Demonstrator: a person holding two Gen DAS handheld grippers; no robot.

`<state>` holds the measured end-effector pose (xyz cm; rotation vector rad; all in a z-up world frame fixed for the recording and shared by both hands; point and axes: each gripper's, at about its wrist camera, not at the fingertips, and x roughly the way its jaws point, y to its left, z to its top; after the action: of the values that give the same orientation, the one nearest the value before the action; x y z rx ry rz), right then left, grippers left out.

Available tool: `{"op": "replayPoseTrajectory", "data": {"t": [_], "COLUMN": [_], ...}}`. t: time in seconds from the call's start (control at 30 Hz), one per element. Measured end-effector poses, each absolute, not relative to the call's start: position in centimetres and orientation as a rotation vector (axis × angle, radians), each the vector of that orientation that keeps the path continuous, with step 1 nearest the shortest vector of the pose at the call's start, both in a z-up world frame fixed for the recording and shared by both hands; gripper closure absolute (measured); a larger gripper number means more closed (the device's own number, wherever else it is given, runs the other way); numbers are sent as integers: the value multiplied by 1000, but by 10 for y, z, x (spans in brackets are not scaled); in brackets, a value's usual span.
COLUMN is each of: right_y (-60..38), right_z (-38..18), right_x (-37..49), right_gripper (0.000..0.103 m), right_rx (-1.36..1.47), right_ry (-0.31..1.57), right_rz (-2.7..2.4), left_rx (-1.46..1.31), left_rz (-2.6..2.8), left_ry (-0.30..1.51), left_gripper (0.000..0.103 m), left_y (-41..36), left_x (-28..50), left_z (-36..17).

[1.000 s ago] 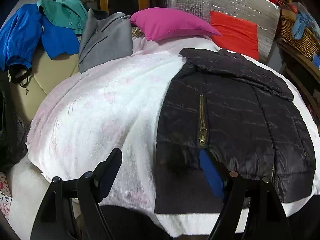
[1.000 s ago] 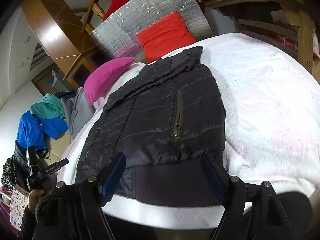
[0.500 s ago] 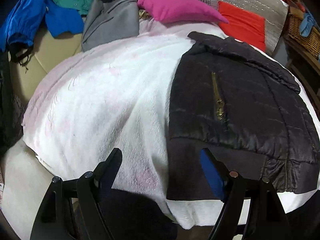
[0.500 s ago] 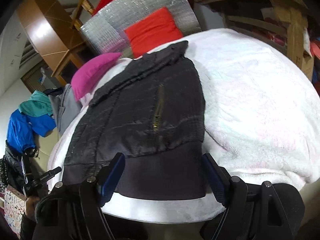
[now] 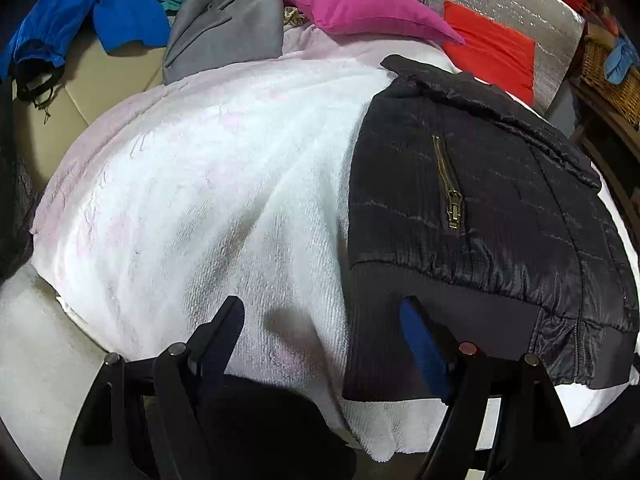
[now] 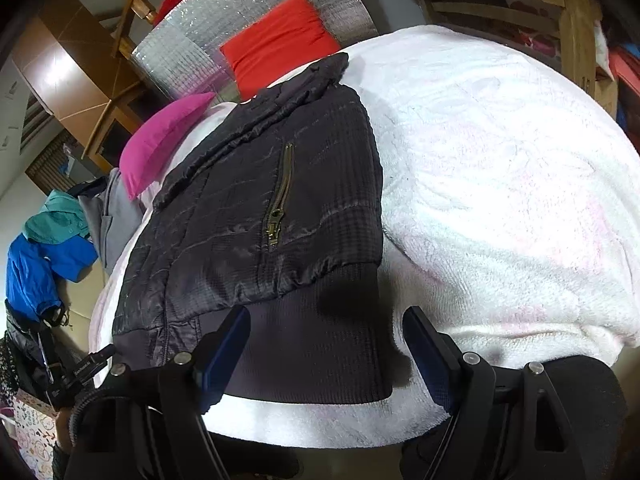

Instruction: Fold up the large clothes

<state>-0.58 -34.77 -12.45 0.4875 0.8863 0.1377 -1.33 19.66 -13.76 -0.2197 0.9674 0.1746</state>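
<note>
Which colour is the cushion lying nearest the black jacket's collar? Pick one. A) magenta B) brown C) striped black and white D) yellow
A: the magenta cushion lies on the white blanket just past the collar of the black jacket, with a red cushion beside it against the silver panel.

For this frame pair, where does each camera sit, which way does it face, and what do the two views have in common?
Left wrist view: sits on the left hand-held gripper, looking down and forward at the white blanket, with the black jacket to the right; both open fingers show.
Right wrist view: sits on the right hand-held gripper, aimed over the jacket's ribbed hem; its open fingers and a hand holding the other gripper show at lower left.
Shared: jacket, blanket, pink pillow, red cushion.
</note>
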Motion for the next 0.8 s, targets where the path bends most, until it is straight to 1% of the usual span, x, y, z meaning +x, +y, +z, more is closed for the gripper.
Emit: {"op": "replayPoseTrajectory", "data": {"t": [0.5, 0.6, 0.67, 0.8], "right_y": [-338, -338, -338, -340], "right_z": [-130, -128, -123, -125], "right_x": [6, 7, 6, 11], "right_gripper": [22, 24, 28, 28], "right_rx": [448, 438, 427, 407], "right_ry": [918, 920, 903, 919], "right_rz": [152, 147, 127, 94], "left_rx": [-251, -238, -238, -216], "left_rz": [108, 84, 58, 48], "left_ry": [990, 981, 966, 1002], "left_gripper": [23, 23, 23, 23], "left_y": [189, 183, 180, 175], "left_x": [-3, -3, -3, 7], "left_z": [-142, -139, -136, -146]}}
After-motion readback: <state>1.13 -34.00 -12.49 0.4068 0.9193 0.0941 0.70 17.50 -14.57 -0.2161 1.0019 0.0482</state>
